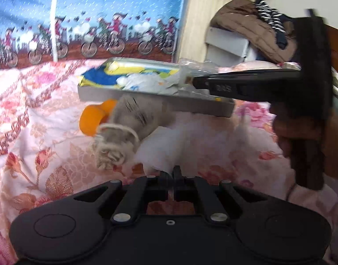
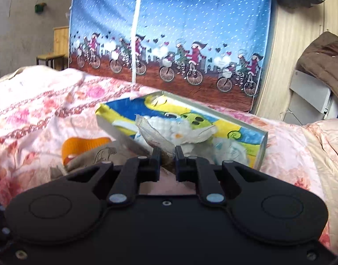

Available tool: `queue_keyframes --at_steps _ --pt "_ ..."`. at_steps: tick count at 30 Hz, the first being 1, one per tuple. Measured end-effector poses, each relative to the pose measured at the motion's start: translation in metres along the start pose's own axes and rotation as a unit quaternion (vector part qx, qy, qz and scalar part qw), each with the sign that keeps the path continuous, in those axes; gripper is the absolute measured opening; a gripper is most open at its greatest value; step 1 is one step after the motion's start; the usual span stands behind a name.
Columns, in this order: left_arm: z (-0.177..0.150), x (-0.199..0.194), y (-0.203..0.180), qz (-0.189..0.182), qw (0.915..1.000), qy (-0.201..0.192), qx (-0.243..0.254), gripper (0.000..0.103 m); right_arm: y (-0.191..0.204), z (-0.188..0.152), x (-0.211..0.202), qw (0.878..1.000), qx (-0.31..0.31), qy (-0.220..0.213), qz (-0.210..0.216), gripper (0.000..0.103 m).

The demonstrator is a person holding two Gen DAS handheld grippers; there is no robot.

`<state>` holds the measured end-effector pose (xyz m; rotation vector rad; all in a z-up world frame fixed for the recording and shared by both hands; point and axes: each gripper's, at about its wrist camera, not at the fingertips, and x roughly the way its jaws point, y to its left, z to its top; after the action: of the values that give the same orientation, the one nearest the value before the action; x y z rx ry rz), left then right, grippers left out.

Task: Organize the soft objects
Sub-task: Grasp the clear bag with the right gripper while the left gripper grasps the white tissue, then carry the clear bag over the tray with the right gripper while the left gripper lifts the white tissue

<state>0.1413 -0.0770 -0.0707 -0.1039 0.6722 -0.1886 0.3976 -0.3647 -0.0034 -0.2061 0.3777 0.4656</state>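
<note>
A: Left gripper?
B: Fingers nearly together, pinching white fluff on the bedspread, beside the drawstring pouch and orange thing.
A: Right gripper?
B: Clamped on a clear plastic bag over the box, tilted on the bed.

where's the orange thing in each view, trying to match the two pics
Left wrist: the orange thing lies left of centre on the floral bedspread, beside the beige drawstring pouch.
Right wrist: it sits lower left, behind the pouch.
Shared landmark: the shallow grey box just beyond it.
</note>
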Motion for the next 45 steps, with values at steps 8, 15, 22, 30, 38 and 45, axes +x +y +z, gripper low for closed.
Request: queue_keyframes --at_steps 8,15,22,30,38,45 --pt "0.004 -0.033 -0.015 -0.034 0.9984 -0.045 0.010 0.003 -0.010 0.007 -0.006 1.000 0.012 -0.020 -0.006 0.007" --pt "0.013 -0.066 -0.009 -0.069 0.9937 -0.088 0.012 0.003 -0.017 0.009 -0.013 0.999 0.030 -0.032 -0.012 0.007" --pt "0.021 -0.087 -0.003 -0.084 0.9861 -0.140 0.030 0.003 -0.019 0.010 -0.012 0.998 0.039 -0.037 -0.018 0.007" --pt "0.011 -0.075 -0.003 -0.081 0.9904 -0.105 0.040 0.003 -0.009 0.009 -0.005 0.999 0.037 -0.028 -0.022 0.007" --pt "-0.014 -0.031 0.005 -0.063 0.9969 -0.018 0.044 0.004 -0.006 0.008 -0.003 0.999 0.031 -0.021 -0.019 0.007" --pt "-0.013 -0.024 0.015 -0.064 0.9979 -0.007 0.009 0.014 -0.003 0.010 -0.002 0.999 0.029 -0.018 -0.017 0.007"
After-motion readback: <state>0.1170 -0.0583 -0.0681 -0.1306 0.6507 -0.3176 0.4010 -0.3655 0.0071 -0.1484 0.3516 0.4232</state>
